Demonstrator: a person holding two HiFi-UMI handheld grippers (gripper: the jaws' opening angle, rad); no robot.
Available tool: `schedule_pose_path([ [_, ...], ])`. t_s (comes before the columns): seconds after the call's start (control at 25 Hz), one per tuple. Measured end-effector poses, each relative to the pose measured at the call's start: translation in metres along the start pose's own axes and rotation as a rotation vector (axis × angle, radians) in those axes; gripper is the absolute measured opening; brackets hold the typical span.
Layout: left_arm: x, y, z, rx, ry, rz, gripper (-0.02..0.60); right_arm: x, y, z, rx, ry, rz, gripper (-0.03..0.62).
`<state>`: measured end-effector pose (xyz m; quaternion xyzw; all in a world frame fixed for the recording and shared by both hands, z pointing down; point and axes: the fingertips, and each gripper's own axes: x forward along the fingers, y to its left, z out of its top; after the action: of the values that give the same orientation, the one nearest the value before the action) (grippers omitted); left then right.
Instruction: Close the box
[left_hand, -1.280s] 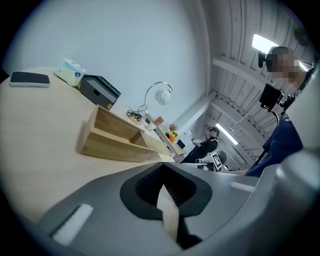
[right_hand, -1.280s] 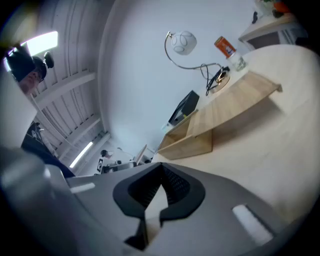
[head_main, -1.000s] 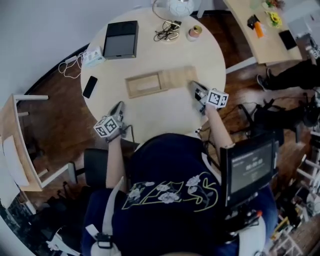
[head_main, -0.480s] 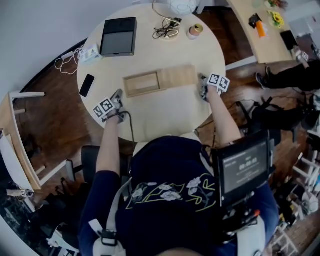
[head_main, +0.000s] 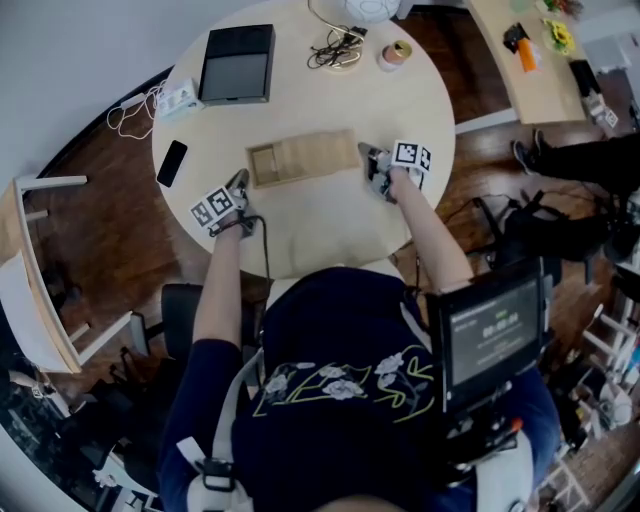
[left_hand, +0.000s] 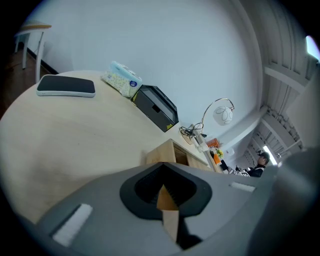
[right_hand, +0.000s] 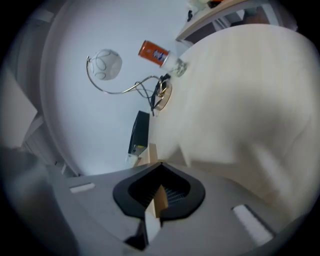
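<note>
We see a pale wooden box (head_main: 265, 164), lid (head_main: 320, 152) covering all but 1 end; left gripper (head_main: 240, 181) and right gripper (head_main: 370, 160) clenched, empty.

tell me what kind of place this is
Probably an office or lab workroom: a round table carries a phone, a black device and tangled cables, a desk lamp stands at its far edge, and a second desk sits beyond.

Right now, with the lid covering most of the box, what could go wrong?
The right gripper meets the lid only at its end, so the lid may skew and jam. If the left gripper beside the open end fails to brace the box, it may slide towards the phone.
</note>
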<state>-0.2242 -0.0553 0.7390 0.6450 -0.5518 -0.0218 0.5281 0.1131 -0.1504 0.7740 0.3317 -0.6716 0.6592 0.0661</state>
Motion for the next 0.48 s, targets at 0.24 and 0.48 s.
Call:
schedule_pose_path([
  [0.24, 0.001, -0.006, -0.004, 0.044, -0.063, 0.085, 0.000, 0.038, 0.054, -0.024, -0.107, -0.004, 0.011, -0.012],
  [0.48, -0.043, -0.036, -0.037, 0.069, -0.078, -0.134, 0.000, -0.023, 0.069, -0.056, -0.415, 0.053, 0.205, -0.011],
])
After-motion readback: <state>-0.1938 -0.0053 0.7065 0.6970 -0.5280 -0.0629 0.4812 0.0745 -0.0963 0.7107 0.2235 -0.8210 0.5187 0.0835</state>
